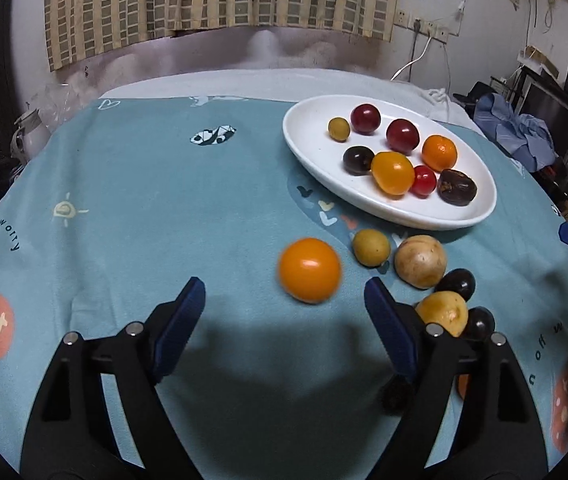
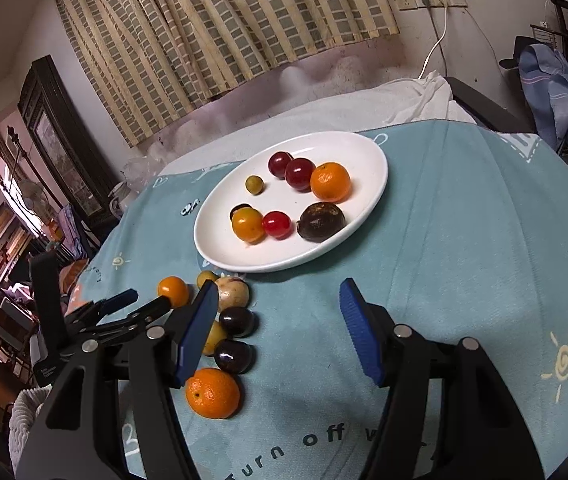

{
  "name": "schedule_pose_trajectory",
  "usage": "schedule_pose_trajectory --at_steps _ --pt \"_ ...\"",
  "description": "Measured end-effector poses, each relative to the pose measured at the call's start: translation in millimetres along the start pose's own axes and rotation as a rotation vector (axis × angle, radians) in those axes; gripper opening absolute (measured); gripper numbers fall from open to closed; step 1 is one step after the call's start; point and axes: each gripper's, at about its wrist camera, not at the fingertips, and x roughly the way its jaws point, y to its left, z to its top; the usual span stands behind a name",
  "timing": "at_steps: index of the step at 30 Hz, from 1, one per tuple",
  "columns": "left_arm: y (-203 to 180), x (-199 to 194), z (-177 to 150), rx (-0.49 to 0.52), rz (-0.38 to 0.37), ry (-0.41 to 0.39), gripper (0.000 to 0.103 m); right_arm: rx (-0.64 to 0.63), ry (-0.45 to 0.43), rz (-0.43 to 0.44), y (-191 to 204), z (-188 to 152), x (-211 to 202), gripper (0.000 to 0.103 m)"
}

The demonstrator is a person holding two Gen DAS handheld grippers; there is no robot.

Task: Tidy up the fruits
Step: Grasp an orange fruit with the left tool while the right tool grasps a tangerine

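A white oval plate (image 1: 459, 212) (image 2: 363, 152) holds several fruits: red, dark, yellow-green ones and a mandarin (image 2: 330, 182). Loose fruits lie on the teal cloth near its front rim: an orange tomato (image 1: 309, 270) (image 2: 173, 291), a small yellow-green fruit (image 1: 371, 247), a tan round fruit (image 1: 420, 261) (image 2: 234, 294), two dark grapes (image 2: 236, 321), a yellow fruit (image 1: 442, 312) and a mandarin (image 2: 212, 393). My left gripper (image 1: 284, 296) (image 2: 146, 300) is open, just short of the orange tomato. My right gripper (image 2: 280, 292) is open and empty above the cloth, right of the loose fruits.
The teal printed cloth (image 1: 164, 200) covers a round table. A white cloth (image 2: 423, 96) lies bunched at the far edge. A wall with a curtain (image 1: 204, 0) stands behind. Clutter and blue clothes (image 2: 555, 88) stand to the right.
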Motion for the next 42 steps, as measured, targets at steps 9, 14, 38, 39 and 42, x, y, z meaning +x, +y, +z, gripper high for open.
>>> schedule_pose_trajectory --at_steps 9,14,38,39,42 --pt "13 23 7 -0.024 -0.012 0.029 0.069 -0.047 0.003 -0.008 8 -4 4 0.063" --pt "30 29 8 -0.082 -0.019 0.045 0.063 -0.060 0.014 -0.012 10 -7 8 0.063" --pt "15 17 -1 -0.029 -0.032 0.045 0.038 -0.339 0.241 0.011 59 -72 50 0.052" --pt "14 18 -1 -0.026 -0.033 0.046 0.038 -0.342 0.242 0.022 60 -73 51 0.049" --pt "10 21 -2 -0.013 -0.034 0.058 0.038 -0.356 0.235 0.027 65 -74 50 0.043"
